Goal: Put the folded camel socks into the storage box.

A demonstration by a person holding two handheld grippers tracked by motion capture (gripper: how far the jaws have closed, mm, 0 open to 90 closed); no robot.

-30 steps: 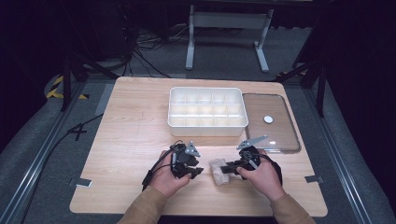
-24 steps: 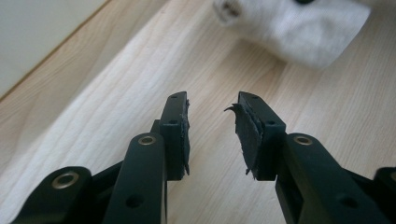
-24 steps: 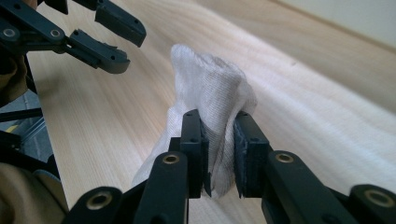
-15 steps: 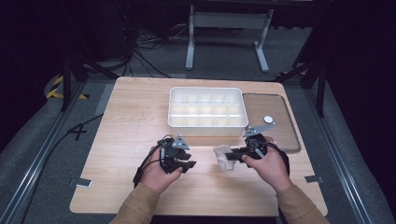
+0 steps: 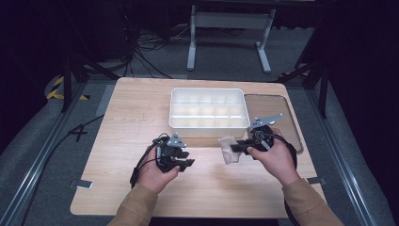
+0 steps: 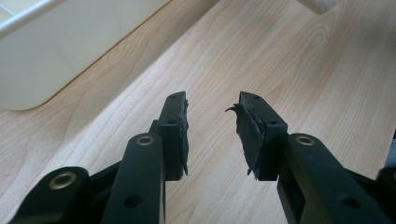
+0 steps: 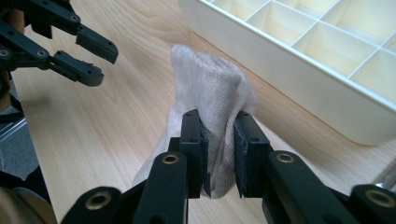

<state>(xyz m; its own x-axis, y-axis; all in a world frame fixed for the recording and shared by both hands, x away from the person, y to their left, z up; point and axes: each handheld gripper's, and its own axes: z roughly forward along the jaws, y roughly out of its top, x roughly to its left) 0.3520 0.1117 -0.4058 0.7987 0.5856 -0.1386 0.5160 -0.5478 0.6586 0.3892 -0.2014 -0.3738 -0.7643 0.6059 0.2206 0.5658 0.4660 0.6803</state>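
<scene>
Right gripper pinches a beige cloth; left gripper is empty.

The right jaws press on the cloth's bunched middle, its folds rising beyond their tips, beside the white divided tray. The left jaws stand spread, having just been opening, with bare table between them.

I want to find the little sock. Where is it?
The sock is pinched in the right tool, just in front of the white tray, right of the left tool.
</scene>
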